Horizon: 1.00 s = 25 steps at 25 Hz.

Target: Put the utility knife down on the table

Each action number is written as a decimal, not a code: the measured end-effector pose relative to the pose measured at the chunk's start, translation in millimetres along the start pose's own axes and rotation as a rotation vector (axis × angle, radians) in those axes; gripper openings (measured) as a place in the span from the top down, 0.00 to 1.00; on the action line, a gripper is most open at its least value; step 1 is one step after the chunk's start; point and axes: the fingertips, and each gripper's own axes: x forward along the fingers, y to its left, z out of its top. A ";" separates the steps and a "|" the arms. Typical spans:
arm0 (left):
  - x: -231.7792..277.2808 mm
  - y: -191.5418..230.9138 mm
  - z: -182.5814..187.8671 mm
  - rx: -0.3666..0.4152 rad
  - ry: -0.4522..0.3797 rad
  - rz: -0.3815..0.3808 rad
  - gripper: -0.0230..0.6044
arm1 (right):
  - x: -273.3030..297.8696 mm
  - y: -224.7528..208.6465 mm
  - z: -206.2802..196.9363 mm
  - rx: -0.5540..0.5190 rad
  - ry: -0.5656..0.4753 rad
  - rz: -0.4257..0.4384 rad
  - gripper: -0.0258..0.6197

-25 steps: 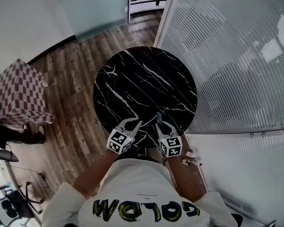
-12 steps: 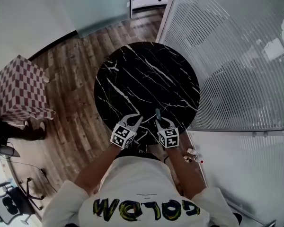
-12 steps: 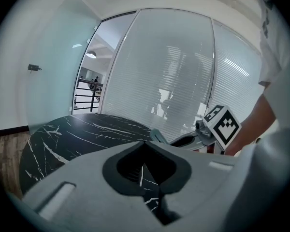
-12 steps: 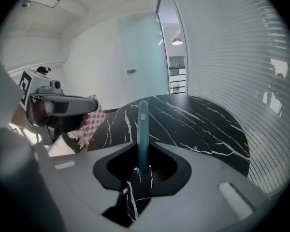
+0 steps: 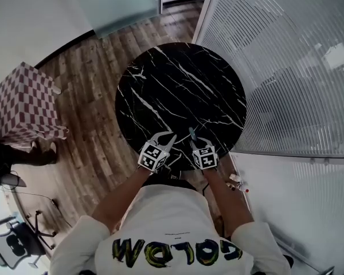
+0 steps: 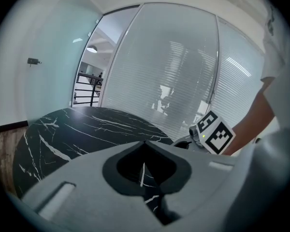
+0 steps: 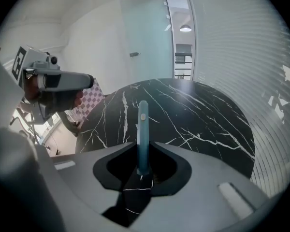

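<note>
The utility knife (image 7: 143, 120) has a slim teal handle and sticks out forward and upward from my right gripper (image 7: 144, 151), which is shut on its lower end. In the head view the knife (image 5: 191, 134) hangs just above the near edge of the round black marble table (image 5: 180, 90), with the right gripper (image 5: 196, 144) right behind it. Just to the left over the same edge is my left gripper (image 5: 167, 139); its fingertips meet with nothing between them. That left gripper (image 6: 144, 142) shows only marble through its gap.
A frosted glass wall with blinds (image 5: 286, 67) runs close along the table's right side. A red-checked box (image 5: 23, 105) stands on the wooden floor (image 5: 89, 96) to the left. Small objects (image 5: 236, 183) lie on the floor by my right arm.
Both grippers have sunk toward the table's near edge and tipped further down. The knife has stayed in the right gripper throughout.
</note>
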 end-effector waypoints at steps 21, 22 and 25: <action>43.0 21.5 -57.6 -0.001 0.174 -0.006 0.96 | 39.1 -12.3 -40.6 -0.093 0.231 0.018 0.85; 43.9 23.0 -59.5 -0.005 0.180 -0.004 0.96 | 39.8 -12.4 -41.4 -0.102 0.238 0.019 0.85; 48.4 23.3 -66.0 0.003 0.204 -0.008 0.96 | 43.7 -12.1 -42.4 -0.126 0.246 0.032 0.85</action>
